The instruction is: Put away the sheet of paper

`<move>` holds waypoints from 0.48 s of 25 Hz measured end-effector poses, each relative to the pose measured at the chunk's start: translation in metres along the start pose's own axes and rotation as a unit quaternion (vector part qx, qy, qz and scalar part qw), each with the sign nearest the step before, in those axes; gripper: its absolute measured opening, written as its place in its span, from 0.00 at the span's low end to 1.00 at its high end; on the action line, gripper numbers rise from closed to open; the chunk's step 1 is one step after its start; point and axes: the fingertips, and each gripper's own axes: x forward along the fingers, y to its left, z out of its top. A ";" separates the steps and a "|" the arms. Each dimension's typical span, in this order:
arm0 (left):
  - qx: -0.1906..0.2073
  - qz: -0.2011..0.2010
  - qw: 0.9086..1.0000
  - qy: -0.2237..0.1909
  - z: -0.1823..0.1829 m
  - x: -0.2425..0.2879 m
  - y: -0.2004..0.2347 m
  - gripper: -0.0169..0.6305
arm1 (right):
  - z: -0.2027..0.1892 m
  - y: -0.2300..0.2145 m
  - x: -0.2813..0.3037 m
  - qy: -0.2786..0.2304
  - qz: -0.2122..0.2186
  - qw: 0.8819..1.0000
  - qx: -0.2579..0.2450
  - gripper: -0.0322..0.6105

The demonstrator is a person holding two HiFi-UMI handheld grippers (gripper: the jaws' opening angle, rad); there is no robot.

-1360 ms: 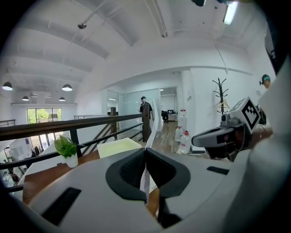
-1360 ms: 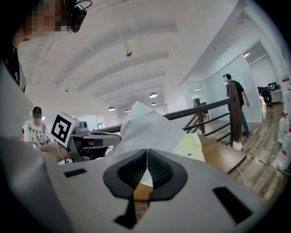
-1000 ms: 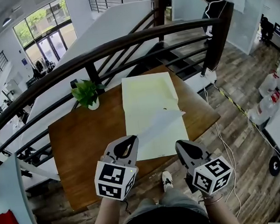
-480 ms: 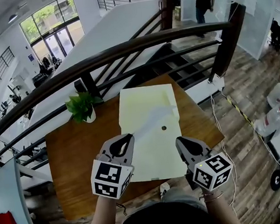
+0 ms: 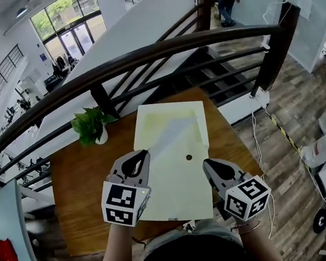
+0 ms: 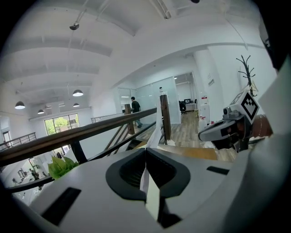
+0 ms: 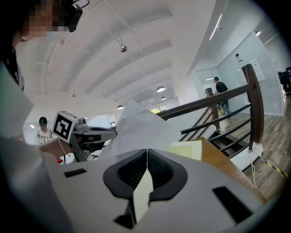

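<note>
Your left gripper [image 5: 143,154] and right gripper [image 5: 207,164], low in the frame, both pinch the thin white sheet of paper [image 5: 174,135] above the pale yellow card folder [image 5: 178,197] on the brown wooden table [image 5: 79,184], with a small green potted plant [image 5: 89,125] at centre left and a dark curved railing [image 5: 144,56] beyond.

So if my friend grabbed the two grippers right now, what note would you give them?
Left gripper: shut on one edge of the sheet of paper.
Right gripper: shut on the same sheet.
Things: the sheet is held up between the grippers, over the yellow folder, which lies flat on the wooden table.
Done: the sheet is off the table, gripped on both sides.
Left: put the sheet away, probably into the folder, then let go.
</note>
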 end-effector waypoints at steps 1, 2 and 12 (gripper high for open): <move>0.003 0.003 1.000 0.002 0.000 0.003 0.001 0.06 | 0.000 -0.003 0.001 0.002 0.002 1.000 0.000 0.09; 0.008 0.005 1.000 0.004 0.001 0.005 0.002 0.06 | 0.000 -0.005 0.002 0.003 0.003 1.000 0.001 0.09; 0.024 -0.004 1.000 0.020 -0.004 0.022 0.006 0.06 | -0.006 -0.008 0.013 0.019 0.002 1.000 0.019 0.09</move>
